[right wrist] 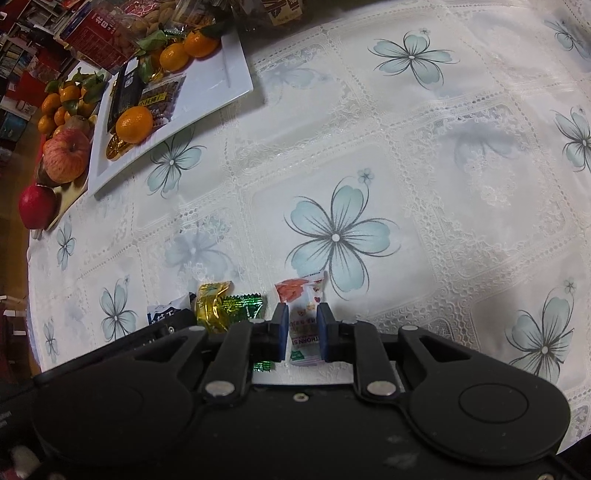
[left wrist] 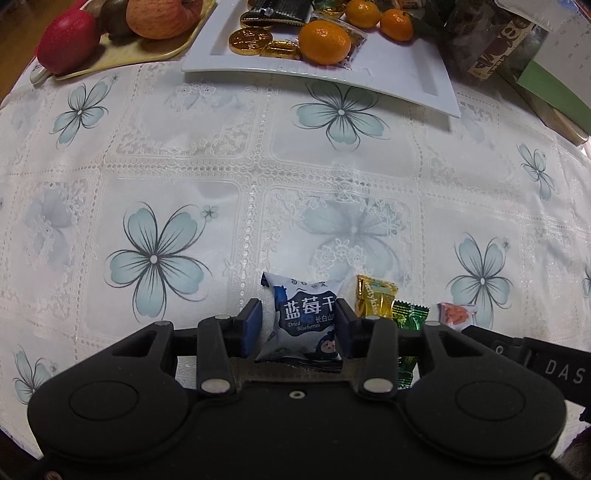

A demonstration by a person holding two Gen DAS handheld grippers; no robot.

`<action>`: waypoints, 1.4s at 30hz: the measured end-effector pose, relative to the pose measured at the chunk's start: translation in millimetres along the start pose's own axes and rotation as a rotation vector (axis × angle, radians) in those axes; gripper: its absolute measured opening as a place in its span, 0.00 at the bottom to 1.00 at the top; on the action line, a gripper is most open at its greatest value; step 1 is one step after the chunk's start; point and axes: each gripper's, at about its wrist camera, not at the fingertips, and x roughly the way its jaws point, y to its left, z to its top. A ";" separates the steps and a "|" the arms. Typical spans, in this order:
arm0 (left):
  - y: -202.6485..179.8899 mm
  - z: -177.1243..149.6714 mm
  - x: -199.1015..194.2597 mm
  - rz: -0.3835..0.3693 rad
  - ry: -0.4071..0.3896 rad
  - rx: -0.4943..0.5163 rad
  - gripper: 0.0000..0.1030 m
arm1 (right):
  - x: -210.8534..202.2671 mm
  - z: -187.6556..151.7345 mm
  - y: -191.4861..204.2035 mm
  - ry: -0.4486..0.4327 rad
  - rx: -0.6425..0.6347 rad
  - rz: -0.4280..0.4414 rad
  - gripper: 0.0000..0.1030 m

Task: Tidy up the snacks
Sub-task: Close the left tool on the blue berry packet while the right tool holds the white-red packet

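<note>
My left gripper (left wrist: 298, 325) has its jaws around a blue-and-white dried blueberry packet (left wrist: 301, 321) on the flowered tablecloth; the pads touch its sides. My right gripper (right wrist: 302, 328) is shut on a white-and-orange hawthorn snack packet (right wrist: 303, 317). Between them lie a gold candy (left wrist: 373, 298) and a green candy (left wrist: 409, 317), also in the right wrist view as gold candy (right wrist: 211, 306) and green candy (right wrist: 243, 308). A white rectangular plate (left wrist: 406, 70) at the far side holds mandarins, gold coins and packets.
A wooden tray (left wrist: 122, 55) with an apple (left wrist: 162, 16) and red fruit (left wrist: 68, 40) sits far left. Snack bags and boxes (left wrist: 495, 40) stand far right. The plate also shows in the right wrist view (right wrist: 229, 74), upper left, near the table's edge.
</note>
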 end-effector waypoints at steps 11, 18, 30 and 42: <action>16.3 -0.7 -12.7 -0.034 0.016 -0.061 0.38 | 18.0 -7.1 11.5 0.007 -0.044 -0.067 0.28; 15.4 -5.2 -16.5 -0.037 0.050 -0.049 0.38 | 21.2 -10.6 24.4 -0.022 -0.128 -0.124 0.23; 17.5 -17.2 -15.8 -0.079 0.134 -0.036 0.38 | -0.1 -1.4 12.0 -0.029 -0.075 -0.029 0.20; 13.5 -47.7 -31.0 -0.180 0.182 0.036 0.38 | -8.7 -9.8 5.5 -0.025 -0.079 -0.010 0.20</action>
